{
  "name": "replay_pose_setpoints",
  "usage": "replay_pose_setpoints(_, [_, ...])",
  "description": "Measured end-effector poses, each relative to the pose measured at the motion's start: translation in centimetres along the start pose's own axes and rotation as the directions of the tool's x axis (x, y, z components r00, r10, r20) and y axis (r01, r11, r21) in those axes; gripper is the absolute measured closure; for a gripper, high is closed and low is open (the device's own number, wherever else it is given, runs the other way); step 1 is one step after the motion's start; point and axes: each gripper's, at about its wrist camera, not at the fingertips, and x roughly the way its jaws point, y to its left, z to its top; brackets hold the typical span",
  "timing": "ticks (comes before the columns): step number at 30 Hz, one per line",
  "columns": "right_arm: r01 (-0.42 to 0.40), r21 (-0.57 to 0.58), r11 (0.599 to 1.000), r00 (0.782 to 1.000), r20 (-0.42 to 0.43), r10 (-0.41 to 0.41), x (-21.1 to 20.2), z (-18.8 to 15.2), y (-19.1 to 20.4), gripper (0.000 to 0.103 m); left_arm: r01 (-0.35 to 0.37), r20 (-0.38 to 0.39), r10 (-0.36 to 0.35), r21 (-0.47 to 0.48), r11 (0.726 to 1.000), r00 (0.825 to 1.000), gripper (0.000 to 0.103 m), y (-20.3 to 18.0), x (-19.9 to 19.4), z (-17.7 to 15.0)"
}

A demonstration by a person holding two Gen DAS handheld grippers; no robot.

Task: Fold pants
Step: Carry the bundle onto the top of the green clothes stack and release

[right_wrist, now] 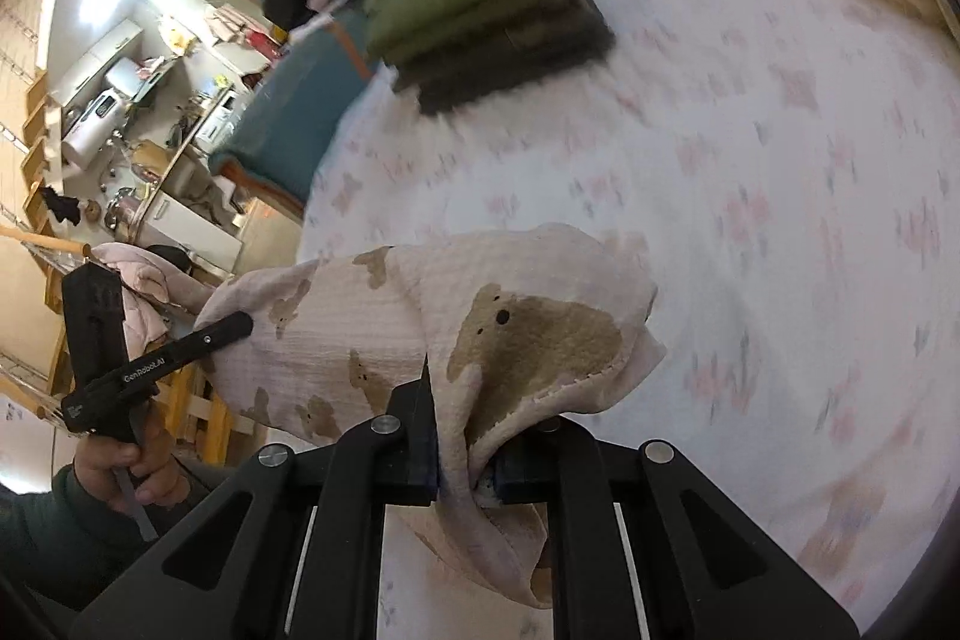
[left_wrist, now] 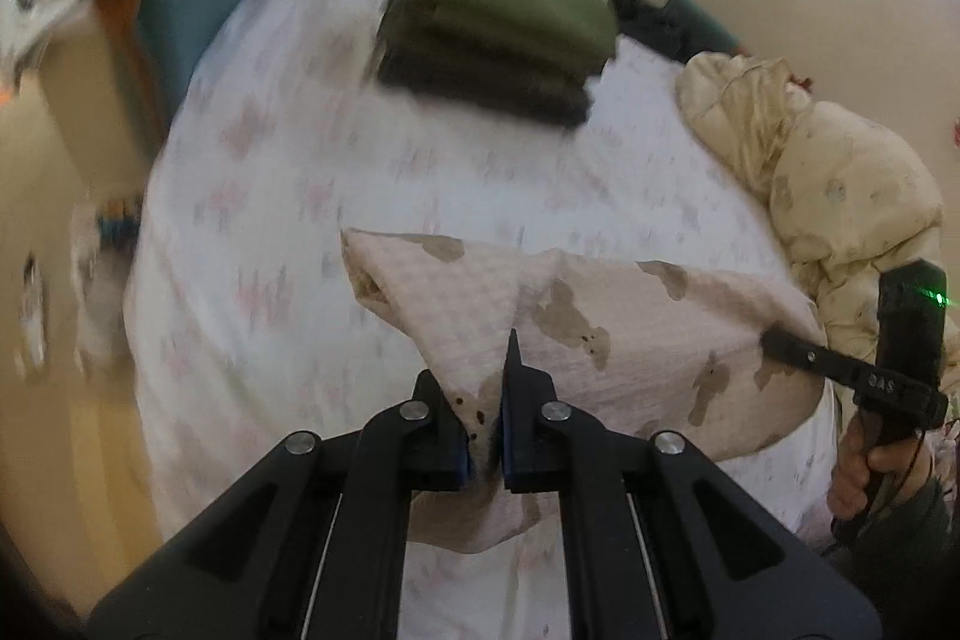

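Note:
The pants [left_wrist: 600, 334] are pale pink with brown bear prints and hang stretched between both grippers above the bed. My left gripper [left_wrist: 486, 436] is shut on one end of the cloth, which bunches between its pads. My right gripper [right_wrist: 465, 460] is shut on the other end of the pants [right_wrist: 360, 334], with a fold of fabric draped over its right finger. From the left wrist view, the right gripper [left_wrist: 774, 340] pinches the cloth at the far right, held by a hand [left_wrist: 870, 466]. From the right wrist view, the left gripper [right_wrist: 240, 325] grips the cloth's left edge.
A white flower-print sheet [left_wrist: 360, 172] covers the bed. A stack of folded green and dark clothes [left_wrist: 498, 22] lies at the far side. A cream quilt [left_wrist: 840, 178] is heaped at the right. A teal cloth [right_wrist: 282, 118] and cluttered kitchen shelves [right_wrist: 120, 100] lie beyond the bed's left edge.

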Motion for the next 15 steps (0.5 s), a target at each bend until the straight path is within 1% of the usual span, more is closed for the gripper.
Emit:
replay_pose_setpoints(1, [-0.005,-0.013,1.0,1.0,0.014,0.005,-0.3,1.3,0.2,0.091,0.004,0.017,-0.005,0.012,1.0,1.0,0.098,-0.2,-0.2,1.1])
replay_pose_setpoints(2, [-0.011,-0.032,0.999,0.999,0.039,0.012,-0.6,3.5,0.7,0.091,0.005,0.041,-0.006,0.029,1.0,0.999,0.098,-0.4,-0.5,2.9])
replay_pose_setpoints(4, [-0.007,-0.07,0.998,0.997,0.071,0.012,-0.8,7.2,1.6,0.091,-0.002,0.087,-0.004,0.061,0.998,0.996,0.098,-0.6,-0.5,7.2])
replay_pose_setpoints(5, [-0.004,-0.094,0.996,0.996,0.086,0.012,-0.6,9.4,2.3,0.091,-0.013,0.119,0.005,0.074,0.997,0.993,0.098,-0.7,-0.2,10.5])
replay_pose_setpoints(8, [0.032,-0.175,0.984,0.992,0.13,-0.009,0.4,17.1,4.5,0.091,-0.028,0.196,0.008,0.1,0.995,0.981,0.098,-0.5,1.2,17.4])
replay_pose_setpoints(9, [0.053,-0.203,0.978,0.988,0.155,-0.021,1.1,20.5,5.2,0.091,-0.041,0.228,0.013,0.116,0.992,0.974,0.098,-0.4,2.3,20.7])
replay_pose_setpoints(11, [0.07,-0.217,0.974,0.983,0.182,-0.03,2.2,24.8,6.0,0.091,-0.066,0.266,0.026,0.142,0.988,0.964,0.098,-0.2,4.1,24.7])
replay_pose_setpoints(12, [0.091,-0.228,0.969,0.98,0.196,-0.046,3.6,28.1,6.0,0.091,-0.095,0.281,0.047,0.159,0.983,0.958,0.098,0.0,5.9,27.7])
replay_pose_setpoints(13, [0.116,-0.235,0.965,0.977,0.202,-0.068,5.0,30.7,6.0,0.091,-0.106,0.283,0.057,0.161,0.981,0.957,0.098,0.3,7.1,29.3])
replay_pose_setpoints(14, [0.127,-0.24,0.962,0.976,0.203,-0.078,5.9,32.2,6.1,0.091,-0.116,0.284,0.066,0.162,0.98,0.956,0.098,0.6,8.7,31.3])
replay_pose_setpoints(15, [0.16,-0.246,0.956,0.973,0.201,-0.111,7.9,35.0,5.9,0.091,-0.149,0.273,0.099,0.168,0.974,0.957,0.097,0.6,11.0,33.6])
